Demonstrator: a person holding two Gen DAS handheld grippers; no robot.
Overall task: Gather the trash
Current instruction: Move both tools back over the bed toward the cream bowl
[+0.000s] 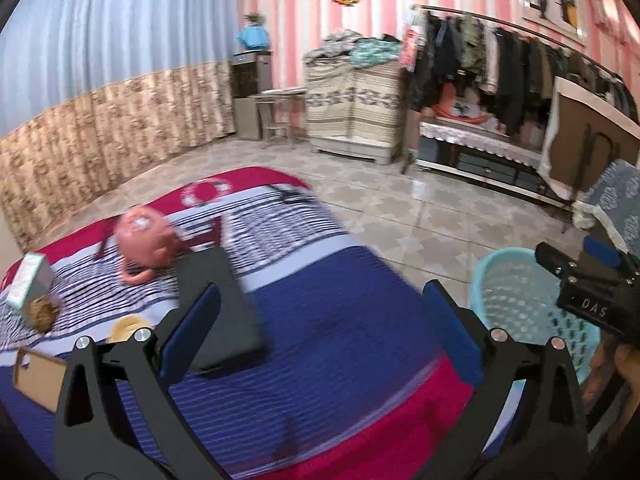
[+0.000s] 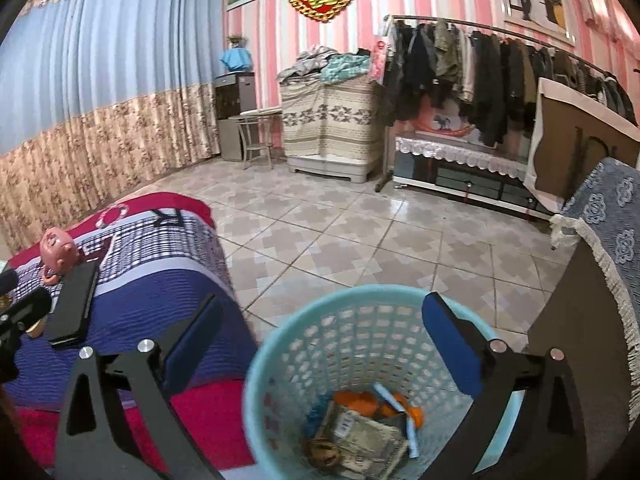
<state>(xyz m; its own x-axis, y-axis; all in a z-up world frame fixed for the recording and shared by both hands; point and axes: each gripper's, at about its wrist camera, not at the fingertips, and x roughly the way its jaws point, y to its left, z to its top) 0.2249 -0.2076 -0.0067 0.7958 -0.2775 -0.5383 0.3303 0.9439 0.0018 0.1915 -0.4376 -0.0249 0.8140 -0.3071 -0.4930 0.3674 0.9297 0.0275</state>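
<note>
A light blue perforated trash basket [image 2: 360, 344] stands on the floor beside the bed and holds several pieces of trash [image 2: 360, 432], orange scraps and crumpled paper among them. My right gripper [image 2: 324, 344] is open and empty right above the basket. My left gripper [image 1: 320, 320] is open and empty over the striped bed cover [image 1: 340, 320]. On the bed at the left lie a brown crumpled scrap [image 1: 42, 312], a small teal and white box [image 1: 26, 280], a yellow item [image 1: 128, 328] and a cardboard piece [image 1: 38, 380]. The basket [image 1: 520, 300] shows at the right of the left wrist view.
A pink toy [image 1: 146, 242] and a black flat case [image 1: 220, 312] lie on the bed. A cabinet with a blue fringed cloth [image 2: 608, 216] stands right of the basket. A clothes rack [image 2: 500, 80], a covered cupboard [image 2: 332, 120] and a small table [image 2: 256, 128] line the far wall across the tiled floor [image 2: 360, 232].
</note>
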